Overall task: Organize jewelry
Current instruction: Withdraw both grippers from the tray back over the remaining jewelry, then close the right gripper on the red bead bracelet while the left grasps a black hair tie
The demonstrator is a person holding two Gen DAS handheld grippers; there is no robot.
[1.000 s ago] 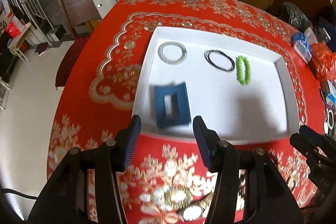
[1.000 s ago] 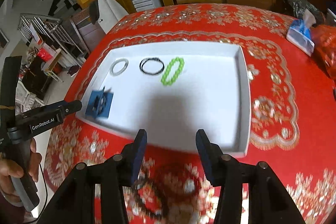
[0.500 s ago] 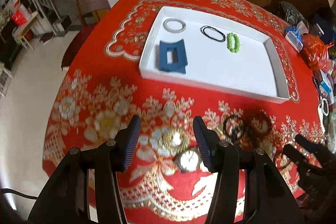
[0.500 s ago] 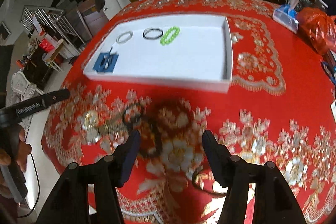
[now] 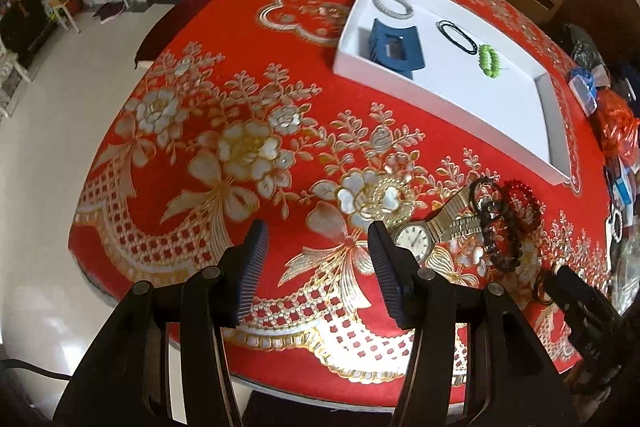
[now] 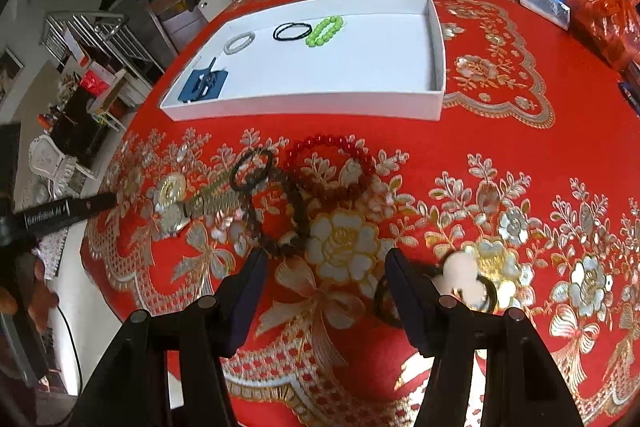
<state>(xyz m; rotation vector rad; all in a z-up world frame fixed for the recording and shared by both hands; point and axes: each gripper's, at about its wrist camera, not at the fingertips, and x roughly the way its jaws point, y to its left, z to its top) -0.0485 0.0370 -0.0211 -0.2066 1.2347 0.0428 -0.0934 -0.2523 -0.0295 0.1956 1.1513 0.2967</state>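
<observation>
Four pieces lie in the white tray: clip, three bracelets

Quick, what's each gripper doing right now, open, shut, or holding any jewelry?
Left gripper: open, holding nothing, above the red floral tablecloth.
Right gripper: open, jaws just widened, nothing between them.

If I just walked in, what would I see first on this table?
First, the bright red cloth with gold and white flowers all over it. Next, the white tray farther back, with a green bead bracelet, a black loop, a silver bracelet and a blue clip in it. In front of the tray lies a tangle: a red bead bracelet, dark beads and a watch.
</observation>
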